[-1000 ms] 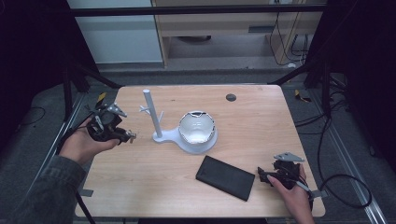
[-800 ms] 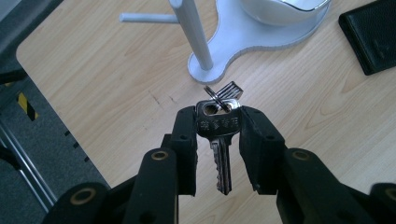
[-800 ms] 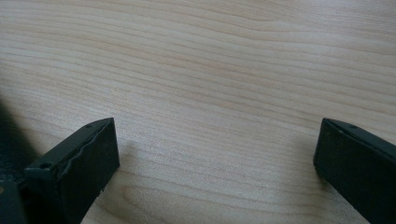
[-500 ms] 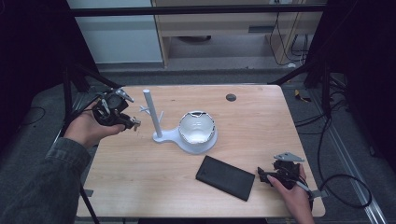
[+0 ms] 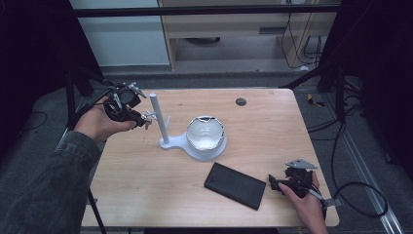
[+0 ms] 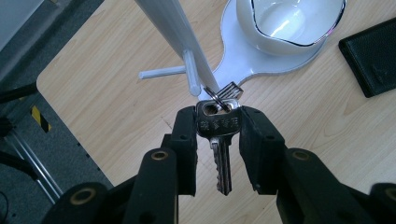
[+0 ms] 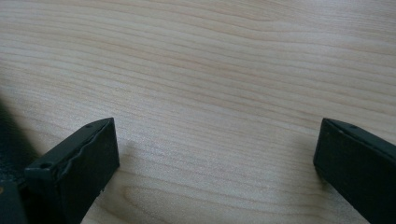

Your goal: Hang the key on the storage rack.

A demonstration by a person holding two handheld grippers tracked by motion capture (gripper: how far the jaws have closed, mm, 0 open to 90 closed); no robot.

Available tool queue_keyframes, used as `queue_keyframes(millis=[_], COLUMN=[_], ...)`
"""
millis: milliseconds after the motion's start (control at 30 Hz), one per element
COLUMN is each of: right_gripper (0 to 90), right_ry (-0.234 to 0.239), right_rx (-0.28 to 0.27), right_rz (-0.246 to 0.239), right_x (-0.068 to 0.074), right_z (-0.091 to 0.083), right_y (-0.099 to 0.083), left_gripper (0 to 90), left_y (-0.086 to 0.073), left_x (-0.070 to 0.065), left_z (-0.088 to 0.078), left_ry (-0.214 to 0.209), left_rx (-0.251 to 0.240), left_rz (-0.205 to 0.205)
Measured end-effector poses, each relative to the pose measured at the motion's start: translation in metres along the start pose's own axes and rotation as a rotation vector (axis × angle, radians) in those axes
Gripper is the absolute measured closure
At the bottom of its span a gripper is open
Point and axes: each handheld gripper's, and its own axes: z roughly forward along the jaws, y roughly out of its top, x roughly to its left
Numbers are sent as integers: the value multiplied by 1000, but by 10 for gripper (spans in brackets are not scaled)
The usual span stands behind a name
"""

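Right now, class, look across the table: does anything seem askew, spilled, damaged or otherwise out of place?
Nothing is spilled or broken. The white stand is upright with its bowl seated on its base. The black case lies at a slant to the table's edge. The left hand-held gripper holds a key beside the stand's pegs.

I have lifted my left gripper [image 5: 145, 118] with the keys [image 6: 218, 140] up and across to the white post [image 5: 159, 119]

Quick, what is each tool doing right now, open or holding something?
Left tool: closed on the silver metal key by its head.
Right tool: open, holding nothing, over the bare wooden table.
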Motion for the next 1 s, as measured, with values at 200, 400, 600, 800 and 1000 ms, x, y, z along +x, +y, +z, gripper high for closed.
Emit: queue_keyframes(millis=[200,400,600,800,1000], right_gripper=[5,5,5,5,5], right_ry=[1,1,1,1,0], right_rx=[0,0,0,0,0], right_rz=[0,0,1,-4,-4], right_x=[0,0,0,0,0], right_z=[0,0,0,0,0], right_y=[0,0,0,0,0], left_gripper=[677,677,677,677,677], left_y=[2,6,7,5,3], left_x=[0,1,4,8,11], left_z=[4,8,10,12,14], left_ry=[-6,-3,-2,-1,3], left_rx=[4,12,9,13,18], left_rz=[5,9,-1,-10,-19])
